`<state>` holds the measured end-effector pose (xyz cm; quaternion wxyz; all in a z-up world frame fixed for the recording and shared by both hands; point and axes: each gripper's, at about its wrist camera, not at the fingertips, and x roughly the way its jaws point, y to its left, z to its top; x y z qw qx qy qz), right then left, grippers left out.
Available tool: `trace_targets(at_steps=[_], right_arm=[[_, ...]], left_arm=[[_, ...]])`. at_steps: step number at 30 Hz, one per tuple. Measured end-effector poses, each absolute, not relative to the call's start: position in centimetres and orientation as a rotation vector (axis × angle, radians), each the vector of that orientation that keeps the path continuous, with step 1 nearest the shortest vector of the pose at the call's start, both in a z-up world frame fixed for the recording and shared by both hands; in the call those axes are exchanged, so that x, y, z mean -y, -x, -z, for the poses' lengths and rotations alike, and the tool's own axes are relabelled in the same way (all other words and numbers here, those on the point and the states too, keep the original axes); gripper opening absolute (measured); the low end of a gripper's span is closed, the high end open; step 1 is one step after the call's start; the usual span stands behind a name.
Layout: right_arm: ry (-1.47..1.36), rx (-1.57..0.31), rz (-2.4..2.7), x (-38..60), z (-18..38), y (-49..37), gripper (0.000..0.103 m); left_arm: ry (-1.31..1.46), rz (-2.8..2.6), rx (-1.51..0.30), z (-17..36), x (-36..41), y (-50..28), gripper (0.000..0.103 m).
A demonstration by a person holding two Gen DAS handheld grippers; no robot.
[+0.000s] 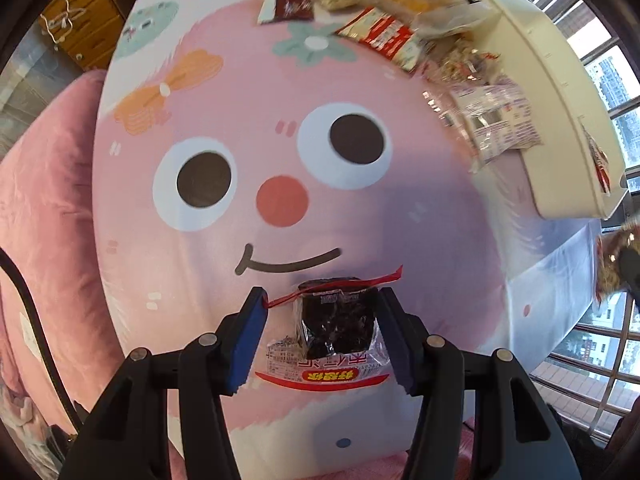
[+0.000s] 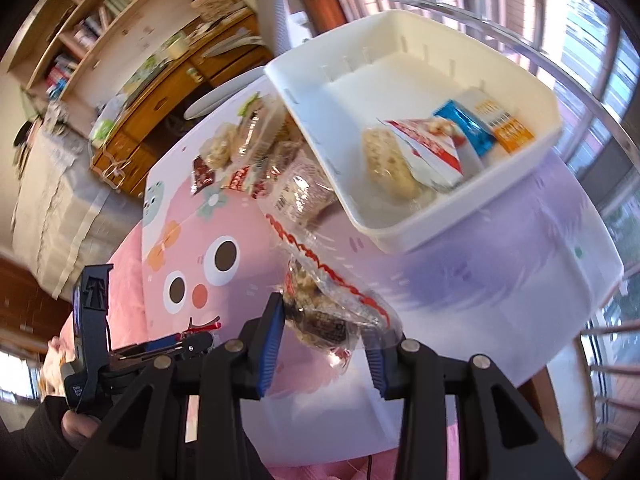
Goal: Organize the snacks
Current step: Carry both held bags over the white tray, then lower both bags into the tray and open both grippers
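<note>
My left gripper (image 1: 321, 294) points straight down over the pink cartoon-face table (image 1: 280, 140). Its blue pads press both sides of a clear packet of dark snack (image 1: 336, 328) with a red tear strip. In the right wrist view that gripper (image 2: 200, 340) shows at the lower left, with a hand behind it. My right gripper (image 2: 324, 314) is shut on a clear, red-edged packet of nutty pieces (image 2: 340, 292), held above the table. A white bin (image 2: 400, 232) stands beyond it, with several snack packets inside. A pile of loose snacks (image 2: 260, 152) lies by the bin's left side.
The same bin (image 1: 540, 92) runs along the table's right edge in the left wrist view, with the snack pile (image 1: 400, 20) at the far end. Pink bedding (image 1: 48, 200) lies left of the table. A wooden shelf and drawers (image 2: 160, 92) stand behind, and window bars (image 2: 600, 80) to the right.
</note>
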<state>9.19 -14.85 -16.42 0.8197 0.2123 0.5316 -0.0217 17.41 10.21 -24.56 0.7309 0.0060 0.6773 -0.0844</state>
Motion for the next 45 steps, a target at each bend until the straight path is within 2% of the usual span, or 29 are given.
trace_targets(at_steps=[24,27,29,35,45], right_arm=[[-0.254,-1.114,-0.232,25.3,12.3,-15.3,0.038],[-0.252,-1.120,-0.222,27.2,12.3,-15.6,0.038],[-0.253,-1.119,-0.214,28.4,12.3,-15.9,0.031],[-0.253,-1.125,-0.207,31.0,12.5,-16.9,0.027],[-0.233,-1.167,-0.207,32.8,13.4,-17.4,0.027]], left_arm=[[0.001,0.227,-1.284,11.8,4.1,-18.2,0.055],[-0.005,0.254,-1.256,11.0,6.1,-18.4,0.055],[-0.005,0.276,-1.241,10.6,7.6,-18.8,0.055],[-0.008,0.317,-1.207,10.3,11.6,-20.2,0.055],[0.035,0.323,-1.227,11.8,14.4,-22.0,0.059]])
